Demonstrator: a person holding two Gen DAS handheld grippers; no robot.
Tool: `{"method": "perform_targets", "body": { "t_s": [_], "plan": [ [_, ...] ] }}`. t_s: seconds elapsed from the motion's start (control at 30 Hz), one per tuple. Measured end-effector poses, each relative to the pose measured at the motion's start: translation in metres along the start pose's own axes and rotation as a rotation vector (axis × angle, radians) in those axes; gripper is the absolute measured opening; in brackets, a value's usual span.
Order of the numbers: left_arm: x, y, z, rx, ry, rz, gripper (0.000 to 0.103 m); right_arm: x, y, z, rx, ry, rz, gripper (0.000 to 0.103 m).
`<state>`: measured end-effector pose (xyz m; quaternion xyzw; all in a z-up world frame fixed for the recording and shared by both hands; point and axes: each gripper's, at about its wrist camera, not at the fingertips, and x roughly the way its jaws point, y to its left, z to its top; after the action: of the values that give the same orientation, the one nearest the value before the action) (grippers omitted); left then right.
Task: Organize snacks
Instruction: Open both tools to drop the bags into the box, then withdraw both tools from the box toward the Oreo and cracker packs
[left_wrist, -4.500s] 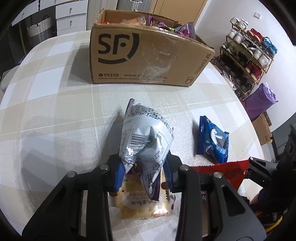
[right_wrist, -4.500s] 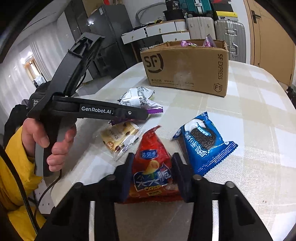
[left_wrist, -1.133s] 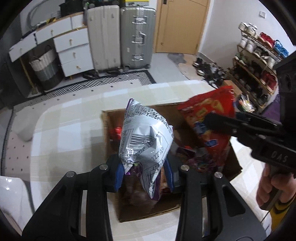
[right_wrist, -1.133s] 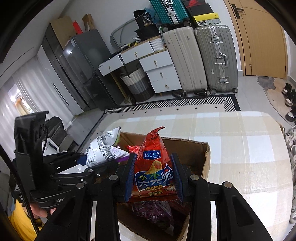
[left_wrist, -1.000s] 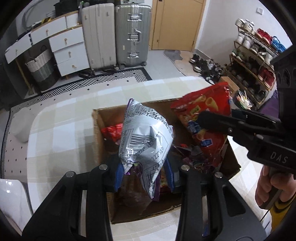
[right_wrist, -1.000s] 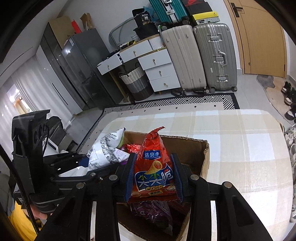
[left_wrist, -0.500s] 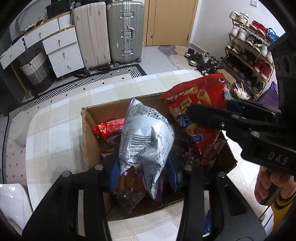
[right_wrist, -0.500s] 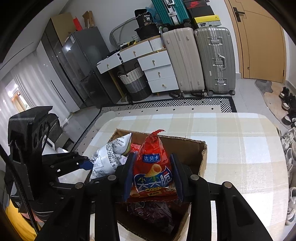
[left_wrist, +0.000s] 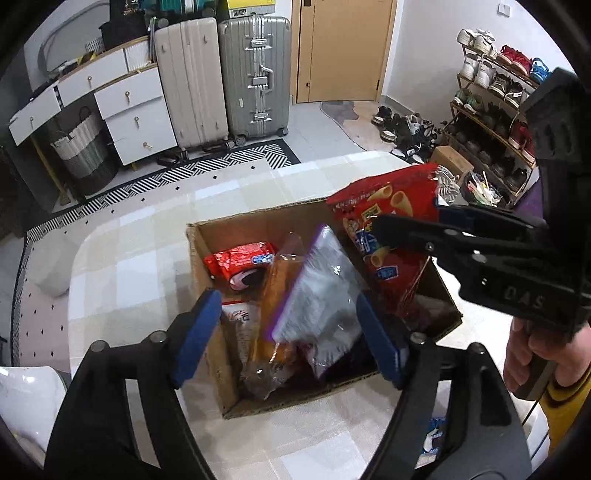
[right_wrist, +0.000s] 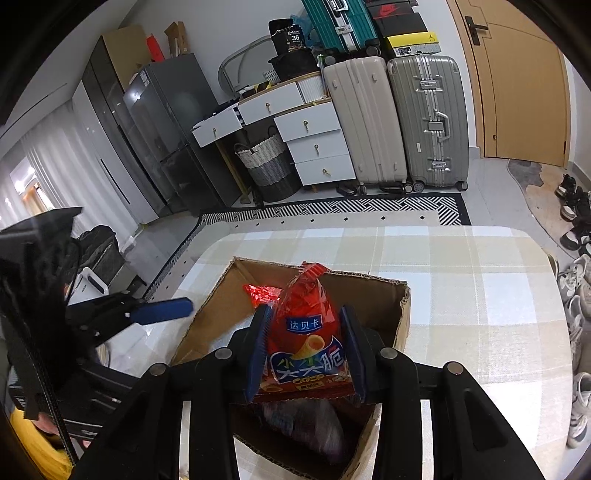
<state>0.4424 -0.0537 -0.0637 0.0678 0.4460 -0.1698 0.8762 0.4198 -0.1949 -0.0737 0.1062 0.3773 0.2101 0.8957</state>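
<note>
Two hand-held grippers are in view: the left hand-held gripper (left_wrist: 286, 338) and the right hand-held gripper (right_wrist: 304, 349). One cardboard box (left_wrist: 255, 221) sits on the surface (left_wrist: 140, 236), below and ahead of both. One red crisp bag (right_wrist: 308, 343) is between the right one's pads. Under the left one lie one silver packet (left_wrist: 317, 295), one red wrapped snack (left_wrist: 240, 260) and one clear-wrapped orange pack (left_wrist: 277, 317); deeper contents cannot be counted. Beyond the surface stand two upright suitcases (right_wrist: 395, 118), one drawer unit (right_wrist: 314, 136), one woven basket (right_wrist: 264, 162) and one shoe rack (left_wrist: 495, 122).
</note>
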Motion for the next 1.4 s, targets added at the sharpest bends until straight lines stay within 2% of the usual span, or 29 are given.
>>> {"method": "perform_targets", "body": {
  "t_s": [0.3, 0.4, 0.5, 0.57, 0.7, 0.87, 0.97, 1.03, 1.17, 1.23, 1.3, 1.4],
  "plan": [
    [-0.033, 0.004, -0.012, -0.005, -0.024, 0.022, 0.074, -0.001, 0.003, -0.003, -0.001, 0.006, -0.013, 0.037],
    [-0.042, 0.008, -0.016, -0.017, -0.029, 0.028, 0.074, -0.002, 0.007, -0.002, -0.018, 0.015, -0.030, 0.042],
    [-0.052, 0.006, -0.019, -0.028, -0.035, 0.033, 0.075, -0.008, 0.012, -0.003, -0.037, -0.001, -0.060, 0.051],
    [-0.061, 0.007, -0.024, -0.033, -0.043, 0.042, 0.079, -0.014, 0.014, -0.003, -0.042, -0.013, -0.066, 0.051],
    [-0.084, 0.007, -0.036, -0.043, -0.058, 0.062, 0.079, -0.033, 0.017, -0.007, -0.028, -0.043, -0.063, 0.052],
    [-0.114, 0.005, -0.051, -0.066, -0.081, 0.082, 0.080, -0.073, 0.025, -0.014, -0.031, -0.098, -0.053, 0.053],
    [-0.134, 0.001, -0.064, -0.084, -0.099, 0.088, 0.082, -0.103, 0.032, -0.023, -0.043, -0.144, -0.055, 0.061],
    [-0.151, -0.004, -0.073, -0.101, -0.117, 0.114, 0.084, -0.124, 0.040, -0.031, -0.055, -0.178, -0.046, 0.071],
    [-0.186, -0.016, -0.092, -0.109, -0.177, 0.133, 0.087, -0.170, 0.063, -0.052, -0.116, -0.253, -0.047, 0.076],
    [-0.205, -0.021, -0.102, -0.115, -0.213, 0.139, 0.092, -0.190, 0.075, -0.065, -0.143, -0.292, -0.049, 0.087],
    [-0.225, -0.026, -0.113, -0.129, -0.252, 0.143, 0.102, -0.216, 0.087, -0.080, -0.173, -0.348, -0.042, 0.090],
    [-0.250, -0.031, -0.133, -0.144, -0.297, 0.145, 0.102, -0.242, 0.102, -0.099, -0.207, -0.390, -0.029, 0.093]
  ]
}}
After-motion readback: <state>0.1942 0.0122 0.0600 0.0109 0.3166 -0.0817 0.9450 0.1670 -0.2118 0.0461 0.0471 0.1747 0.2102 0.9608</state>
